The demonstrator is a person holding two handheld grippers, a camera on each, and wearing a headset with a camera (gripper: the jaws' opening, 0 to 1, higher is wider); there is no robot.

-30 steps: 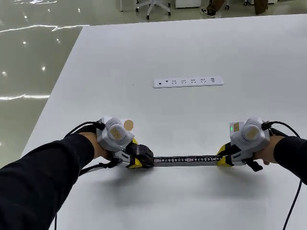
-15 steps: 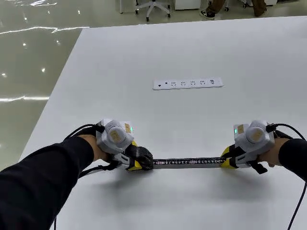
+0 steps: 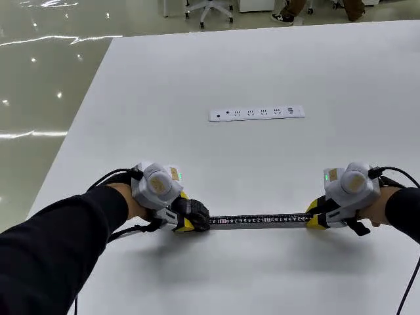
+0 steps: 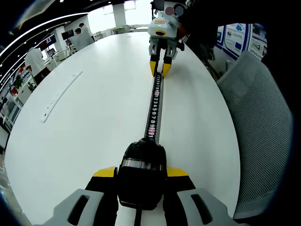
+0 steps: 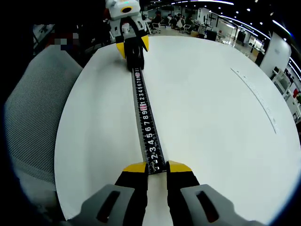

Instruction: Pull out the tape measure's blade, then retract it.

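The black tape measure case (image 3: 192, 214) rests on the white table, and my left gripper (image 3: 184, 218) is shut on it; in the left gripper view the case (image 4: 142, 173) sits between the yellow-tipped jaws. A dark numbered blade (image 3: 260, 220) runs out of it to the right, lying flat along the table. My right gripper (image 3: 315, 216) is shut on the blade's end. The right gripper view has the blade (image 5: 146, 123) stretching away from my right gripper (image 5: 157, 168) to the case (image 5: 133, 52). My right gripper (image 4: 160, 67) appears at the blade's (image 4: 154, 104) far end in the left gripper view.
A white power strip (image 3: 256, 113) lies across the table's middle, well beyond the tape. The table's left edge (image 3: 73, 128) drops to a glossy floor. A grey mesh chair back (image 4: 263, 127) stands close behind the near edge. Office chairs and people are far off.
My right gripper has moved right with the blade's end, so the blade is drawn out longer. The left gripper and case have held their place.
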